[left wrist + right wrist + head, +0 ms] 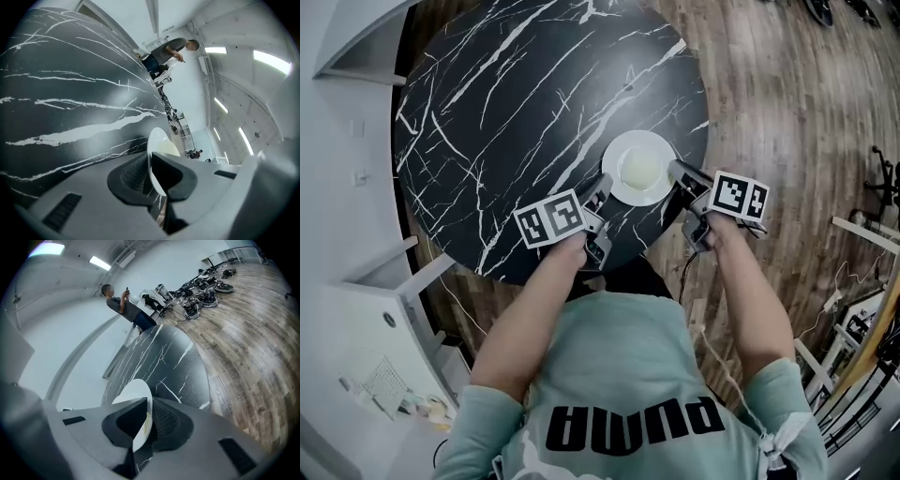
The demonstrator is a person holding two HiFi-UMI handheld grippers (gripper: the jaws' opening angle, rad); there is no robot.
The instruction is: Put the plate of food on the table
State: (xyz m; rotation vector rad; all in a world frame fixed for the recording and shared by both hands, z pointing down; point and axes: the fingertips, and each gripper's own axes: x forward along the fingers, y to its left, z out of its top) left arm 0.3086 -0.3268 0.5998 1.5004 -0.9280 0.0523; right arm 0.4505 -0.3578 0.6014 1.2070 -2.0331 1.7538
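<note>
A white plate (662, 148) with a pale yellow mound of food (640, 169) rests on the round black marble table (506, 112), close to the near edge. My left gripper (602, 192) is shut on the plate's left rim and my right gripper (680, 178) on its right rim. In the left gripper view the thin plate (157, 139) rim runs edge-on between the jaws of the left gripper (151, 176). The right gripper view shows the plate (131, 392) rim pinched between the ribbed pads of the right gripper (146, 420).
Wooden floor (787, 94) surrounds the table. White furniture (375, 356) stands at the left, and racks and cables (862, 309) at the right. A person (124, 303) stands beyond the table's far side, with gear (206, 291) on the floor behind.
</note>
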